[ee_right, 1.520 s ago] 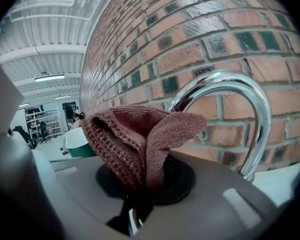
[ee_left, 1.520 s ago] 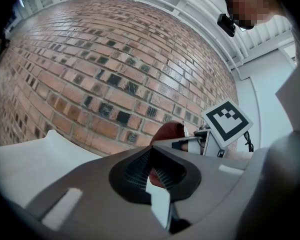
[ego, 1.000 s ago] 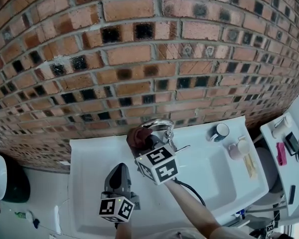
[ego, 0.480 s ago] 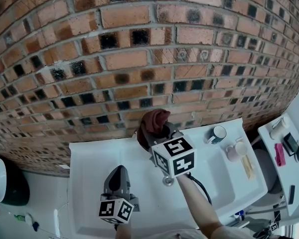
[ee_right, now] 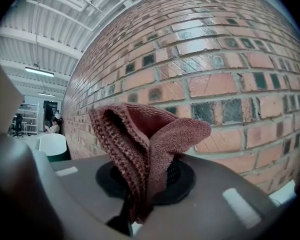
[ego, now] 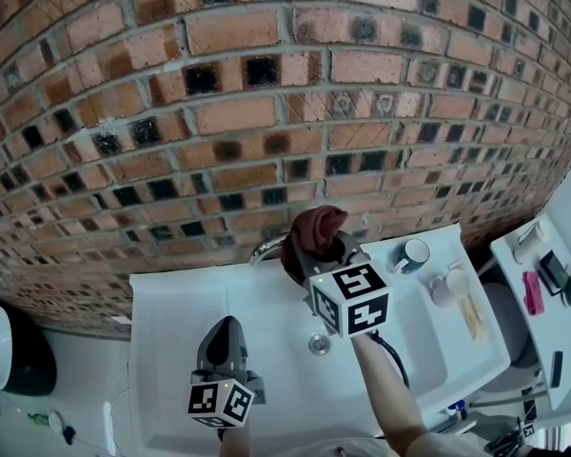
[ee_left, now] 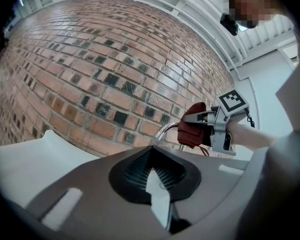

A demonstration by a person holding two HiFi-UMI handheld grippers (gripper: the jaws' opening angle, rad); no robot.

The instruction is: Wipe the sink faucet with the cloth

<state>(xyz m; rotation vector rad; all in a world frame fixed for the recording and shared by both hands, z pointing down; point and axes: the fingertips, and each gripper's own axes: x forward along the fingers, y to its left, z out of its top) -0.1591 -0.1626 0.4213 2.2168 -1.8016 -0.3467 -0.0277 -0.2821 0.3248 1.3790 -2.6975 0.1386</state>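
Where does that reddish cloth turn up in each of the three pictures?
Head view: the cloth is bunched at centre, at the foot of the brick wall.
Left gripper view: right of centre, just beside the faucet and its curved spout.
Right gripper view: middle foreground, standing upright.
Shared landmark: the brick wall behind the cloth in all three.

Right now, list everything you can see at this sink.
brick wall: one, red-brown, behind the sink
sink: one, white, below the wall
faucet: one, chrome, sink's back edge
drain: one, metal, basin middle
mug: one, white, sink's back right corner
cloth: one, maroon, at the faucet, in the right tongs
left tongs: one, grey, shut, empty, over the sink's front left
right tongs: one, grey, shut on the cloth, by the faucet
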